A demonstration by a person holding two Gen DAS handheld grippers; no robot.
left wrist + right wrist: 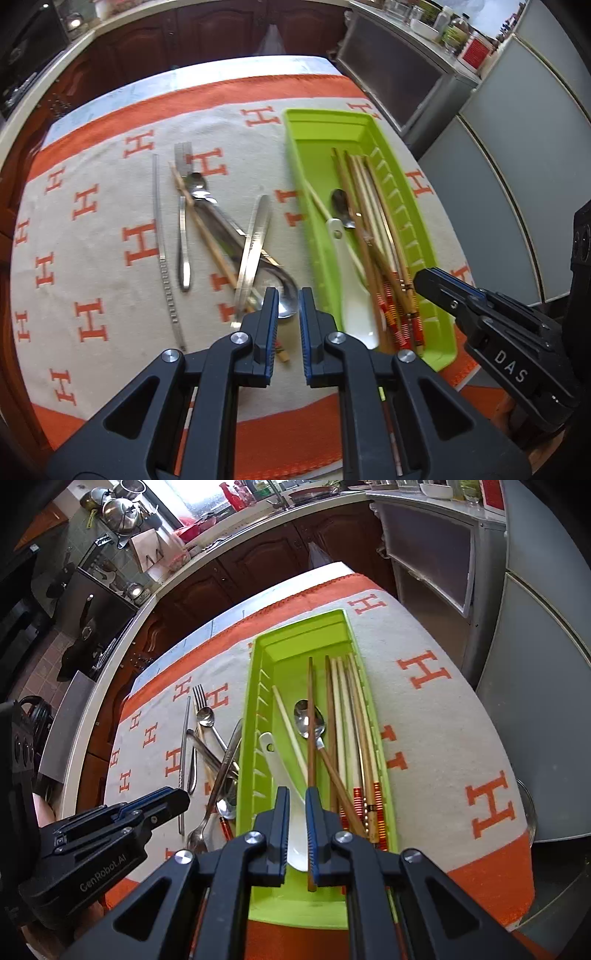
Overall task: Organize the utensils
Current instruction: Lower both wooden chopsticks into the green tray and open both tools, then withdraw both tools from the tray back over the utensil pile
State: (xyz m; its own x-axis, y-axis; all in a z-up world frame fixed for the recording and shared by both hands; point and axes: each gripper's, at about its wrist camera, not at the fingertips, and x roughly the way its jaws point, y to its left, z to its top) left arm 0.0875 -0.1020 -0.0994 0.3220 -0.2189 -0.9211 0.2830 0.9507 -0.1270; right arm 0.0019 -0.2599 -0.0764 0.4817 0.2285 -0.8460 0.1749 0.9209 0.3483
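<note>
- Left tongs point(289, 295), mine: black, blue pads, tips a narrow gap apart with nothing clamped. They hang over the bowl of a large metal spoon point(286, 299). In the right wrist view the side reads "GenRobot.AI".
- Right tongs point(297, 794), mine: same make, and the left wrist view shows "DAS" on the body. The tips stand slightly apart above the near end of the tray. A brown chopstick point(310, 701) runs along the inner face of the right finger. The other pad is clear of it, and I cannot tell if the chopstick is touched.
- Tray point(258, 642): lime-green plastic, long, with a ribbed side wall, at 1 o'clock from the left tongs. It holds wooden chopsticks, some with red-and-orange banded ends, a white spoon point(273, 753) and a small metal spoon point(301, 716).
- Loose items, 11 o'clock from the left tongs: a fork point(183, 151), a metal chopstick point(159, 221), a knife point(255, 240), spoons and one wooden chopstick, crossed in a heap on the cloth.
- Cloth point(110, 192): cream with an orange border and a repeated orange letter "H".
- Room: dark wooden cabinets point(207, 29) at 12 o'clock under a pale curved counter, steel pots point(118, 513) at 10 o'clock, and grey cupboard doors point(517, 147) at 2 o'clock. The jar labels on the counter are too small to read.
</note>
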